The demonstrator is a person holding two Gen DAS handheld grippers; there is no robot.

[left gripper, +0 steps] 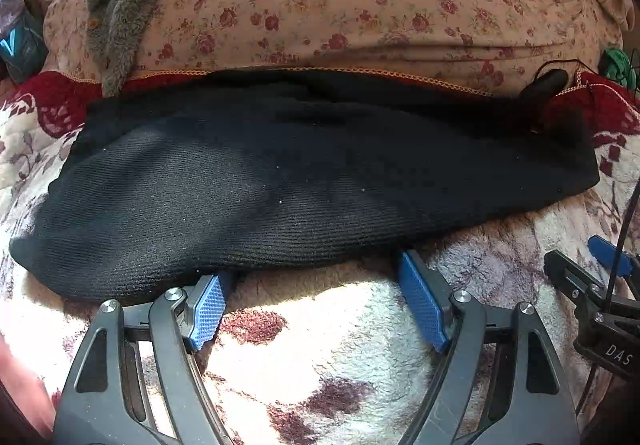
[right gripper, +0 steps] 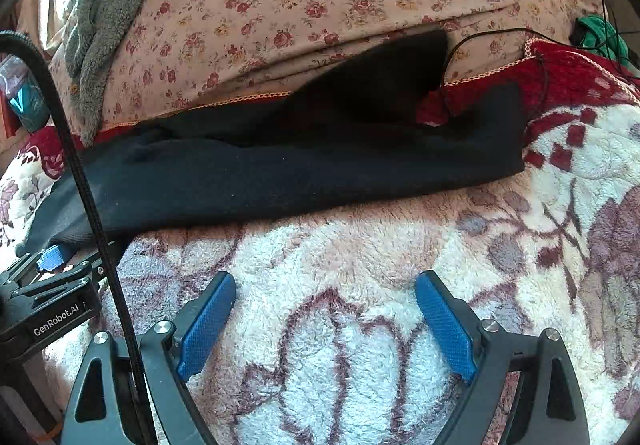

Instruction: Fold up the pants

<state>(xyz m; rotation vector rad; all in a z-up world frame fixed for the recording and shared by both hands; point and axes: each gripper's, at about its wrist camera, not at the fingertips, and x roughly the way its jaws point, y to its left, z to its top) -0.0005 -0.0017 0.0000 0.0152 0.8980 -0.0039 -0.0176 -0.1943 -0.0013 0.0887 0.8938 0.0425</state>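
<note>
The black pants [left gripper: 304,181] lie folded lengthwise in a long band across the fleece blanket, running left to right; they also show in the right wrist view [right gripper: 304,169]. My left gripper [left gripper: 316,269] is open, its blue pads at the pants' near edge; the left fingertip touches or slips just under that edge. My right gripper [right gripper: 324,281] is open and empty over the blanket, a short way in front of the pants. The right gripper also shows at the right edge of the left wrist view [left gripper: 600,285], and the left gripper at the left of the right wrist view [right gripper: 52,285].
A white and maroon floral fleece blanket [right gripper: 360,285] covers the bed. Behind the pants rises a pink floral quilt [left gripper: 360,5] with a grey fluffy towel [left gripper: 120,5] draped on its left. A black cable [right gripper: 80,165] hangs at left; a thin black cord [right gripper: 480,41] and something green [right gripper: 600,33] lie at the far right.
</note>
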